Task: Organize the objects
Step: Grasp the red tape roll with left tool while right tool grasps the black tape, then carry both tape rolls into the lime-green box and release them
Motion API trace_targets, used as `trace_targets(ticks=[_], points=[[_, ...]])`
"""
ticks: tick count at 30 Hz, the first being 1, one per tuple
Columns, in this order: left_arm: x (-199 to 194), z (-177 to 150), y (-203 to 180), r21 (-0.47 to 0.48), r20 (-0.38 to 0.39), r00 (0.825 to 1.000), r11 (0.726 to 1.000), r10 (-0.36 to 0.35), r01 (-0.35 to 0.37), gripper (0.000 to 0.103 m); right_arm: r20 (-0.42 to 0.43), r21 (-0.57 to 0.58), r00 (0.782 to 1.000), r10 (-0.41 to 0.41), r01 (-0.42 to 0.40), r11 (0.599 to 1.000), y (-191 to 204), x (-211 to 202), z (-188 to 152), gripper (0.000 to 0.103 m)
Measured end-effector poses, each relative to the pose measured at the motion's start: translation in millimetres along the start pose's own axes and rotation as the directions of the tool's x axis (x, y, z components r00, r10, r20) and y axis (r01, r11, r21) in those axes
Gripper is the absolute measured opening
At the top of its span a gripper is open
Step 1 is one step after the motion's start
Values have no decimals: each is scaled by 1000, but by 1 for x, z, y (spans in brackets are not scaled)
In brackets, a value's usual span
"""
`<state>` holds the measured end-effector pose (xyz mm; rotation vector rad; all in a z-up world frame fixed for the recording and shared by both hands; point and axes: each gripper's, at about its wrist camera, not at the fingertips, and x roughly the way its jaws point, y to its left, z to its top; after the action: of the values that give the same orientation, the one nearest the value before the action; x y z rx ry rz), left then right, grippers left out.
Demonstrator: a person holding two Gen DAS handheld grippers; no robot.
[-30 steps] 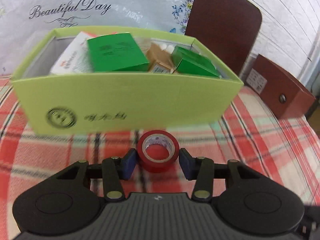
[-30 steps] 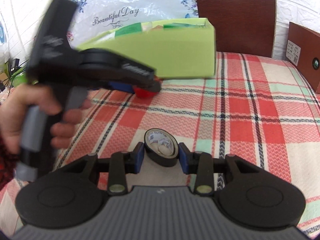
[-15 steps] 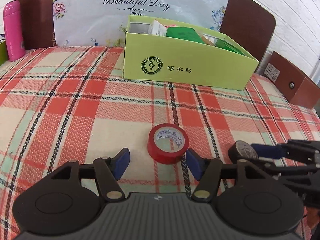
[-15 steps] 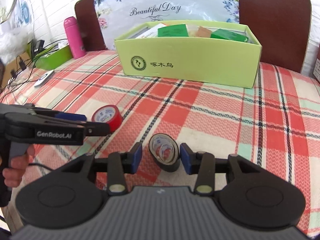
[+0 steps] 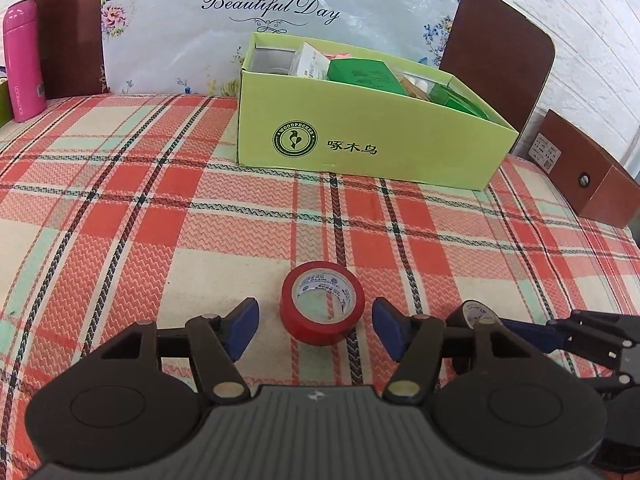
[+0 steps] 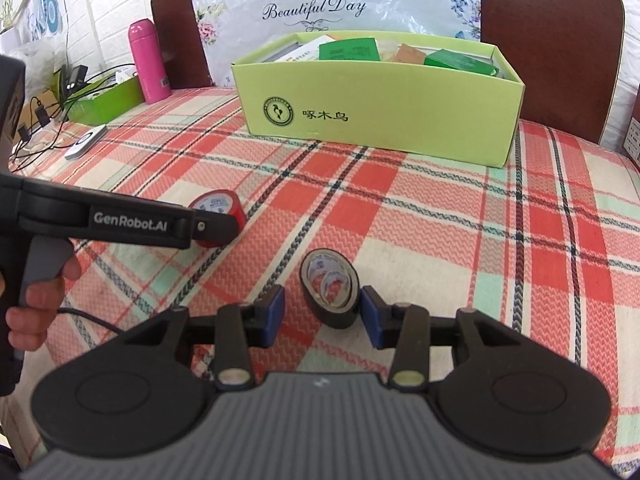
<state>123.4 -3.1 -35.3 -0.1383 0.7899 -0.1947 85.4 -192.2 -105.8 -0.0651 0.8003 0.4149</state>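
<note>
A red tape roll (image 5: 322, 304) lies on the plaid tablecloth between the jaws of my left gripper (image 5: 316, 330), which is open with a gap on each side of the roll. A black tape roll (image 6: 330, 288) stands tilted on the cloth between the pads of my right gripper (image 6: 323, 316), also open, with a clear gap at the left pad. The green cardboard box (image 5: 360, 148) holding several green and white packets sits farther back. In the right wrist view the left gripper's fingers (image 6: 216, 226) partly cover the red tape roll (image 6: 218, 204).
A pink bottle (image 6: 148, 64), a green tray (image 6: 108, 100), cables and a white device (image 6: 86, 142) are at the far left. A brown box (image 5: 580, 176) stands at the right edge. Brown chair backs and a flowered bag rise behind the table. A hand (image 6: 36, 312) holds the left gripper.
My left gripper drew back from the box with the red tape, then its jaws parted and the roll now rests on the cloth. My right gripper's pads eased off the black tape.
</note>
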Motion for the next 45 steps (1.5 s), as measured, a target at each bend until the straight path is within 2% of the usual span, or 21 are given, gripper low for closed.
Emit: trace_targets(ticks=[10,12,19,23,29,36,45], points=[[0,-2,4,1,14,1000,1000,-12,12,65,4,7,1000,0,0,1000,1,2,1,41],[0,-1,7,-1,18,999,999,-46,46,50,8,2,1000,5,-5,1000,2,3,2,32],[-4,1,5,21,20,997,997,-75,75,49,24,-11,1000,20,-20,1000,5,4,7,30],[-18,9,3,32,63,993,994,-104,102,49,69,-4,997,22,-22,1000,4,-4,17,30],[-36,34,-1,50,141,981,990,-136,130,49,164,16,986,8,-10,1000,0,-19,41,30],[-44,72,-11,93,215,966,988,-142,125,49,263,38,964,-33,24,999,-8,-28,78,30],[-36,128,-25,104,282,952,990,-121,95,49,326,30,939,-110,107,994,-26,-13,128,30]])
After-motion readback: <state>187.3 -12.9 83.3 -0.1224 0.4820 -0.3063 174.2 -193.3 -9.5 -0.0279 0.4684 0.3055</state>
